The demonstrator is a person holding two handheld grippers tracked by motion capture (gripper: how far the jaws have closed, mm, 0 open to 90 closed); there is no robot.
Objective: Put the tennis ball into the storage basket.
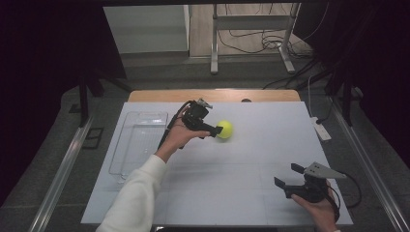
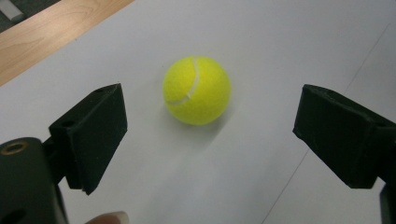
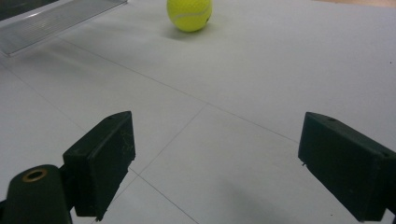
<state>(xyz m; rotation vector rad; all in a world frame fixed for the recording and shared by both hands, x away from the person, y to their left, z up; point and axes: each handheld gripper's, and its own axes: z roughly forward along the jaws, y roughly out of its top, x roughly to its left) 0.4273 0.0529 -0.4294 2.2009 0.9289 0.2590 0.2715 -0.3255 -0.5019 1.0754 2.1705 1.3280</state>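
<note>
A yellow tennis ball (image 1: 225, 129) rests on the white table top, a little past the middle. My left gripper (image 1: 213, 131) is just to its left, jaws spread wide and pointing at it. In the left gripper view the ball (image 2: 196, 90) lies a short way beyond the open gripper (image 2: 210, 135), between the lines of the two jaws and touching neither. My right gripper (image 1: 286, 176) is held open near the table's front right corner, holding nothing. In the right gripper view the ball (image 3: 189, 14) sits far ahead of the open gripper (image 3: 215, 163).
A clear plastic tray (image 1: 137, 140) lies along the left side of the white table top (image 1: 241, 188), also seen as the tray (image 3: 51, 23) at upper left. A wooden strip (image 1: 212, 95) edges the far side. A white remote-like device (image 1: 321, 129) lies off the right edge.
</note>
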